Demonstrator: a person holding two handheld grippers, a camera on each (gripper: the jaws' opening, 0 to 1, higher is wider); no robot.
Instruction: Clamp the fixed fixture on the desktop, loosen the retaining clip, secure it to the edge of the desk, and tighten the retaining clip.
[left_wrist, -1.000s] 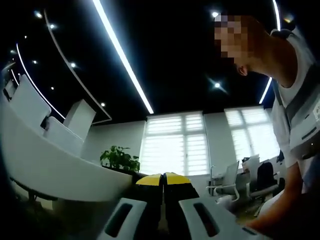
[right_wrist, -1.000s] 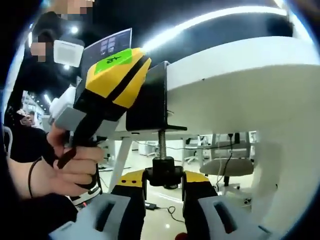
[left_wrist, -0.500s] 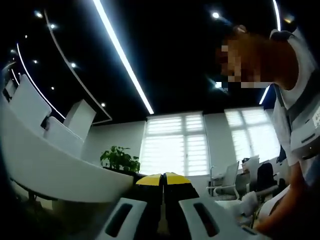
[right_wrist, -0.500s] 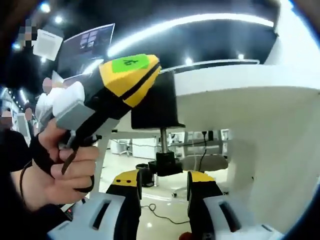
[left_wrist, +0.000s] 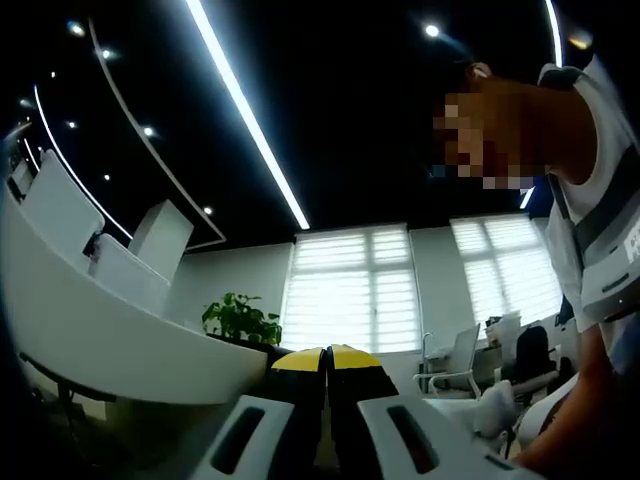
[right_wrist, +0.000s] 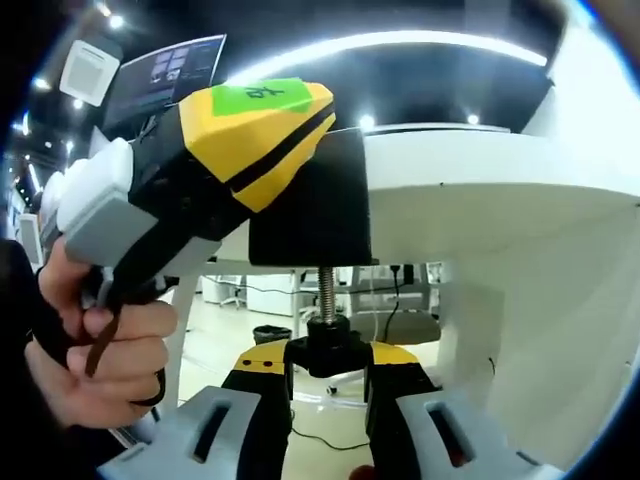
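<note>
Clamp (right_wrist: 310, 215), black and boxy, sits at centre frame of the right gripper view, hooked on the edge of the white desk (right_wrist: 480, 190). Its threaded screw drops to a black knob (right_wrist: 328, 352), and your right gripper (right_wrist: 330, 365) has its jaws clenched on that knob at lower centre. Your left gripper (right_wrist: 262, 120) enters from the left, nose against the clamp. In the left gripper view, your left gripper (left_wrist: 326, 358) has its jaws pressed together at bottom centre.
</note>
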